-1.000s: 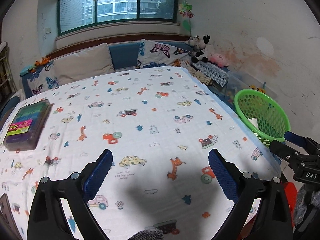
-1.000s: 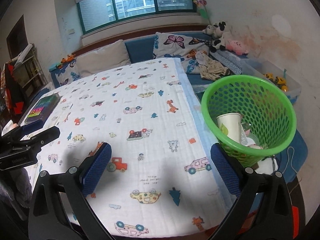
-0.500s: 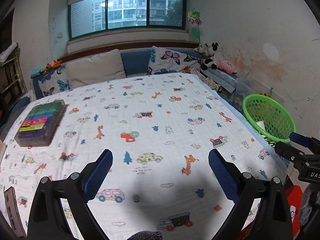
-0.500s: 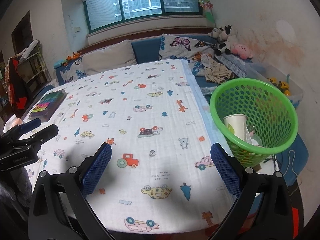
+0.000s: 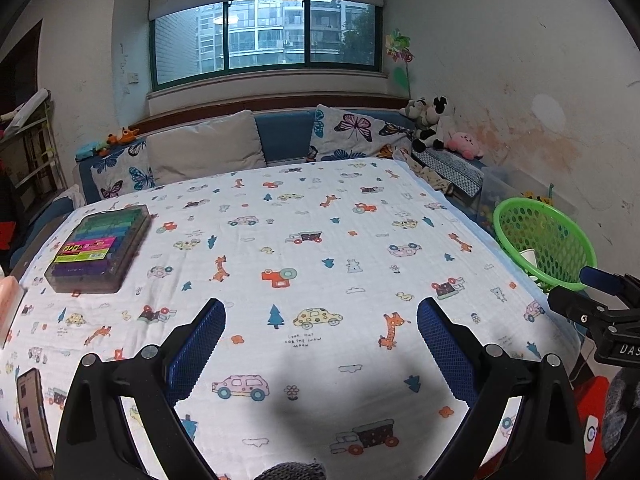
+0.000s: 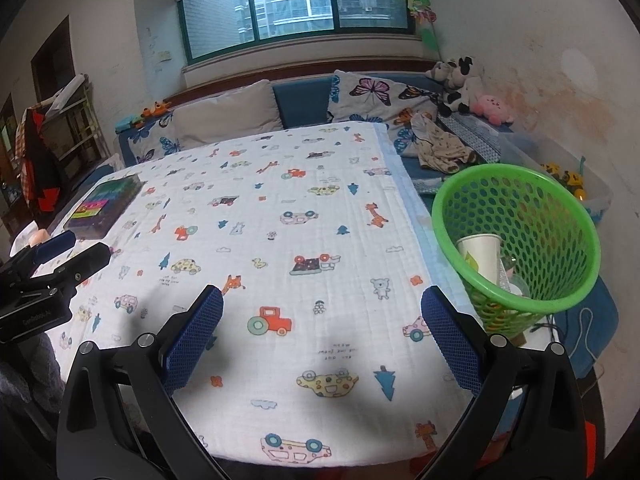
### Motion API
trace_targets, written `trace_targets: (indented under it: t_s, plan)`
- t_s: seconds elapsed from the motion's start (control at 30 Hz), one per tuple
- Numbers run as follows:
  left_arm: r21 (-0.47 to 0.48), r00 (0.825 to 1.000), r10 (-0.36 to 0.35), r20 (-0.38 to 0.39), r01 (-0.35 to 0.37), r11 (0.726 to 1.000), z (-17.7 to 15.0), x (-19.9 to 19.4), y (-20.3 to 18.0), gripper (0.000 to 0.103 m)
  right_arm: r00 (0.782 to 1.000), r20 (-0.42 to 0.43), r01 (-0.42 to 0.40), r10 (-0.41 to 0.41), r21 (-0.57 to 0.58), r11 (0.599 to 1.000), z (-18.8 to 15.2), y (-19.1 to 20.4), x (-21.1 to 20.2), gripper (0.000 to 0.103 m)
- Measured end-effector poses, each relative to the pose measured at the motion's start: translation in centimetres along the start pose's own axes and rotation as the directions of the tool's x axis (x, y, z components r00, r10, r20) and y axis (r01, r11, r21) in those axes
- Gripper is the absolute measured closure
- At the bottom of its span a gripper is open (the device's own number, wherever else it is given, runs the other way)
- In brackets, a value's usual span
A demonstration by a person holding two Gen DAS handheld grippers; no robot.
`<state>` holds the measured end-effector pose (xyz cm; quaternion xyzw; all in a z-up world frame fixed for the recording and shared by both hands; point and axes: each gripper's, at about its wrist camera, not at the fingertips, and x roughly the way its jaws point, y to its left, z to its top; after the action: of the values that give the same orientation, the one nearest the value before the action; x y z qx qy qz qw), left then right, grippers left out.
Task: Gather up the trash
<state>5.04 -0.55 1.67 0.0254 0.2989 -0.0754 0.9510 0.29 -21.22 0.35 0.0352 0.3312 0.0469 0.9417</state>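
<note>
A green mesh basket (image 6: 520, 240) stands off the table's right edge, with a white paper cup (image 6: 482, 254) and other scraps inside. It also shows in the left wrist view as the green basket (image 5: 548, 240). My left gripper (image 5: 320, 320) hangs open over the near part of the patterned tablecloth (image 5: 320, 240), holding nothing. My right gripper (image 6: 322, 316) is open and bare too, above the cloth's near right corner, left of the basket. Each gripper shows in the other's view: the right one (image 5: 592, 296) and the left one (image 6: 56, 256).
A box of coloured markers (image 5: 100, 248) lies at the table's far left. A phone (image 5: 30, 408) rests at the near left edge. Behind the table are a blue sofa with cushions (image 5: 208, 148), plush toys (image 5: 432, 124) and a clear storage bin (image 6: 576, 184).
Both grippers have pulled back and risen, so more of the table, the window and the wall show. The basket looks smaller and farther. Both stay open.
</note>
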Motion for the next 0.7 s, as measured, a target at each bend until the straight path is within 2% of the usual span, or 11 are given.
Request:
trace_targets:
  t_s: [0.7]
  plan:
    - [0.011,1.0,-0.005,0.015,0.005,1.0,-0.21,-0.68,-0.64,0.01,1.0,0.012,-0.003,0.003,0.004,1.0,-0.14,0.07,-0.47,0.004]
